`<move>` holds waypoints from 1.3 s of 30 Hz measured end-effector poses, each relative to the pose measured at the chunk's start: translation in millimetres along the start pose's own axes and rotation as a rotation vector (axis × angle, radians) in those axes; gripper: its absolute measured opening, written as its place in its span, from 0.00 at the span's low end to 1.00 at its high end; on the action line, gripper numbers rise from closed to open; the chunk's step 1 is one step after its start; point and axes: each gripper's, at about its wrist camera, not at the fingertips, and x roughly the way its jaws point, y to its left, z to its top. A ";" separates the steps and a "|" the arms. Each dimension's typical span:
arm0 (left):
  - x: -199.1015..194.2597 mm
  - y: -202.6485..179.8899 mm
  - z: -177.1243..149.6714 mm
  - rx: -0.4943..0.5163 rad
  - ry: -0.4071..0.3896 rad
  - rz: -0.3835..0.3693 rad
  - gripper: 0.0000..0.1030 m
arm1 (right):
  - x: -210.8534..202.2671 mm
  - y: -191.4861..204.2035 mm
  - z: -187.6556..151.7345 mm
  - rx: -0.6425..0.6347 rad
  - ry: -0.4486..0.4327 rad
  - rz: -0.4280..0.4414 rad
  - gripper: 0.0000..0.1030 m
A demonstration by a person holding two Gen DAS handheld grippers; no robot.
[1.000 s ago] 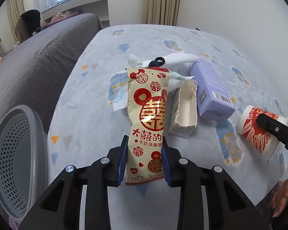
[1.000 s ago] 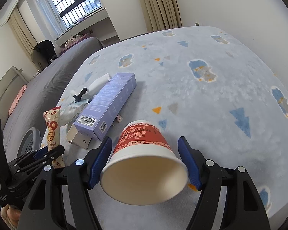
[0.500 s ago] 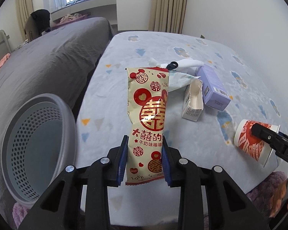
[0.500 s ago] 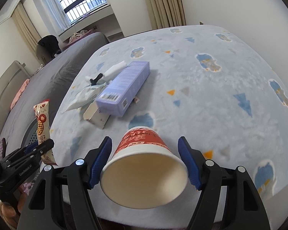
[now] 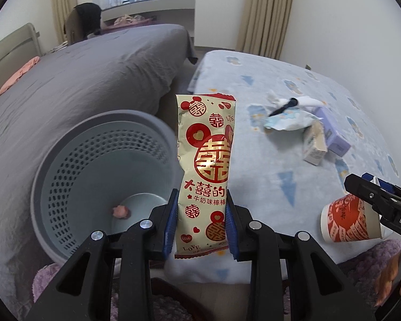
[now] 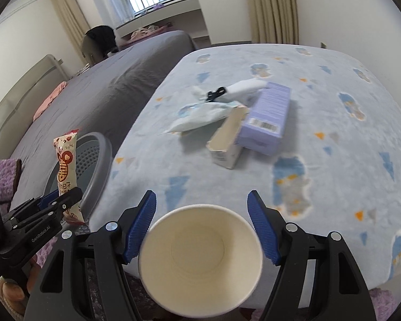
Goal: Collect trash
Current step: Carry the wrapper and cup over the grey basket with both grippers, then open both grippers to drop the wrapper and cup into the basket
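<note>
The left gripper [image 5: 202, 223] pinched the wrapper [image 5: 205, 171] by its lower end, its long axis upright, with the bin [image 5: 74, 165] just to its left and below. The right gripper [image 6: 201, 236] clasped the cup [image 6: 200, 262], farther from the bin.

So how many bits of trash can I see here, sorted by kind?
Snack wrappers: 2, the red-and-cream wrapper in the left gripper and a pale blue wrapper on the bed.
Paper cups: 1, the paper cup in the right gripper.
Cardboard boxes: 2, a purple box and a small white box.
Total: 5.
</note>
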 end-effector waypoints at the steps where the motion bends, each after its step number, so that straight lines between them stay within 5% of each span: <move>1: -0.1 4.8 -0.1 -0.007 0.000 0.003 0.30 | 3.2 6.1 0.4 -0.008 0.006 0.005 0.66; 14: -5.6 62.8 1.3 -0.097 -0.009 0.052 0.30 | 16.8 66.8 26.4 -0.110 0.008 0.048 0.66; 30: 4.9 144.8 1.7 -0.213 0.032 0.170 0.31 | 68.6 195.1 63.8 -0.287 0.045 0.266 0.66; 39: 20.8 160.4 -1.9 -0.255 0.069 0.182 0.33 | 105.6 223.8 60.7 -0.329 0.106 0.293 0.66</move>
